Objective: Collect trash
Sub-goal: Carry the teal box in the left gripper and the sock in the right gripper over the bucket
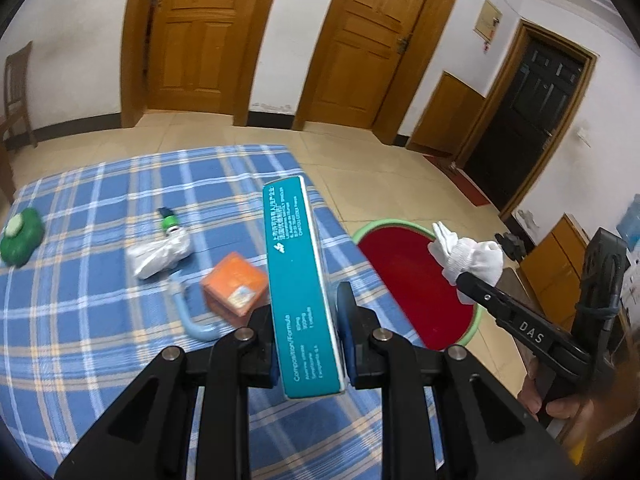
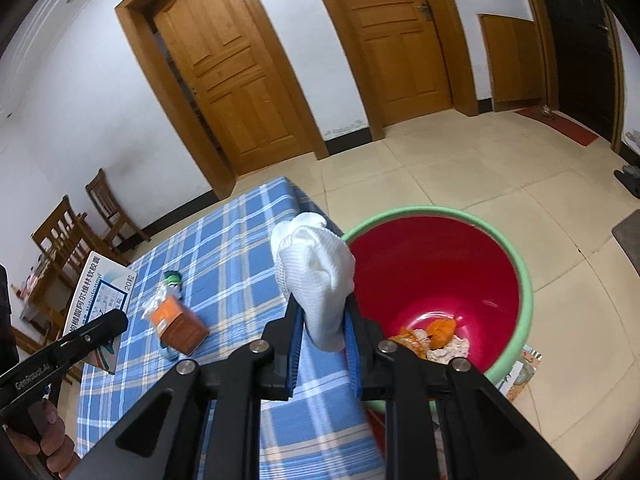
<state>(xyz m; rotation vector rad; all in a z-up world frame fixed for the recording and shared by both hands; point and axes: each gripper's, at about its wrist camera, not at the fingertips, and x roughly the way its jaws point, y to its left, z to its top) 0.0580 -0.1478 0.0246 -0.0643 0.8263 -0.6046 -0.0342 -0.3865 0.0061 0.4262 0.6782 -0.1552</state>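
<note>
Left tongs [image 1: 306, 344] grip the teal box [image 1: 298, 276], right tongs [image 2: 322, 344] grip white cloth [image 2: 316, 276]; the bin [image 2: 524, 280] already holds scraps, the orange box [image 1: 236, 288] remains on the table [image 1: 80, 320].

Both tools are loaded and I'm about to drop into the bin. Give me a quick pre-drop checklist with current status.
1. Left tool clamped on the teal box: ok.
2. Right tool clamped on the white cloth: ok.
3. Red bin open, with room inside: ok.
4. Cloth over the bin mouth: not ok, it hangs beside the rim.
5. Teal box over the bin: not ok, it is above the plaid table.
6. Table cleared: not ok, the orange box and crumpled wrapper remain.
</note>
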